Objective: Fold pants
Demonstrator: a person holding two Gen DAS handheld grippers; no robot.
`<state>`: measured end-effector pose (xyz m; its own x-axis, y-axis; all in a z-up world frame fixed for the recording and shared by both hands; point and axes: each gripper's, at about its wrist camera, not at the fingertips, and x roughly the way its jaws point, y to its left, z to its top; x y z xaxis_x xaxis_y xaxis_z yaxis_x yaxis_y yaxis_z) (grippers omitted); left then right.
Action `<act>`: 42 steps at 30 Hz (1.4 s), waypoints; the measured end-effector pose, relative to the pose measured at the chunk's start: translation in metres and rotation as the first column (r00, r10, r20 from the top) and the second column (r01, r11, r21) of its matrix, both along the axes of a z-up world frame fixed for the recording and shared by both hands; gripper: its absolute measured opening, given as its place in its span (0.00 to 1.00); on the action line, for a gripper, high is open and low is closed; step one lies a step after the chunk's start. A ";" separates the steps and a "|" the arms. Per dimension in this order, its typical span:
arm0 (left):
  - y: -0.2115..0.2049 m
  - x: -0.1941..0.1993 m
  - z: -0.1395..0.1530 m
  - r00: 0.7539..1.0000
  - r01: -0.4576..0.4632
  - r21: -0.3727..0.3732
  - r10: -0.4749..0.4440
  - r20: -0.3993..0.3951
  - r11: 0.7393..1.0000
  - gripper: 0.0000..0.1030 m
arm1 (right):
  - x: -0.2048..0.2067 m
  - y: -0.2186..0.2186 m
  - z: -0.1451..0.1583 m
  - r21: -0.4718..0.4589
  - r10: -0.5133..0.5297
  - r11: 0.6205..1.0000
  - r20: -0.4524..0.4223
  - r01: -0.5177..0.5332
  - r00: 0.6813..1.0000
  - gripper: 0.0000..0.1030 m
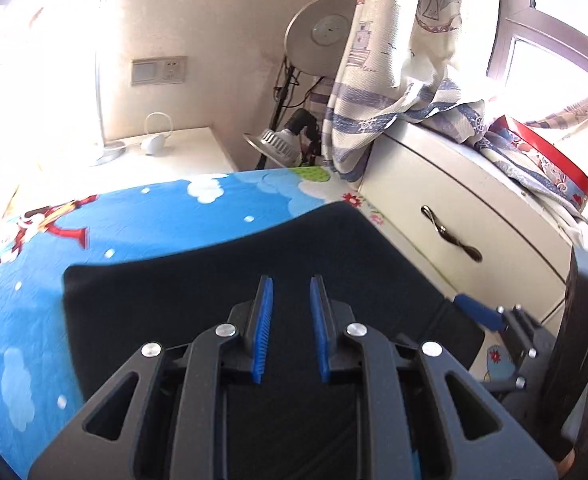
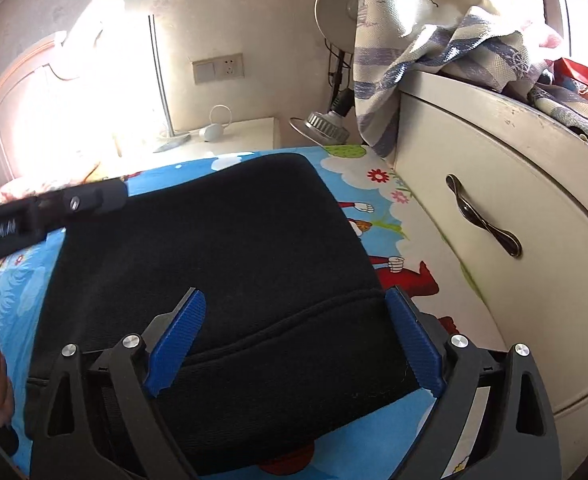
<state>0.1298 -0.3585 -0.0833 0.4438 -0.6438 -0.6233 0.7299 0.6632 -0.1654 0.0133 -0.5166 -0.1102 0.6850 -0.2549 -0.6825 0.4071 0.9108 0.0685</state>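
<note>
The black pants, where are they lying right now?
The black pants lie folded on the blue cartoon bedsheet, in both wrist views, beside the white drawer cabinet on the right.

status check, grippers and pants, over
Left hand-held gripper narrow, empty. Right hand-held gripper wide open over the pants, folded on the bed. Nothing in the way.

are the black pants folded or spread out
Folded: the black pants lie as a compact stacked rectangle on the bed sheet, layered edges visible.
</note>
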 end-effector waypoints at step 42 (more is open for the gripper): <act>-0.135 0.082 -0.057 0.988 -0.020 0.185 0.048 -0.148 0.983 0.20 | -0.001 -0.017 -0.006 0.081 -0.008 0.997 -0.076 0.014 0.997 0.86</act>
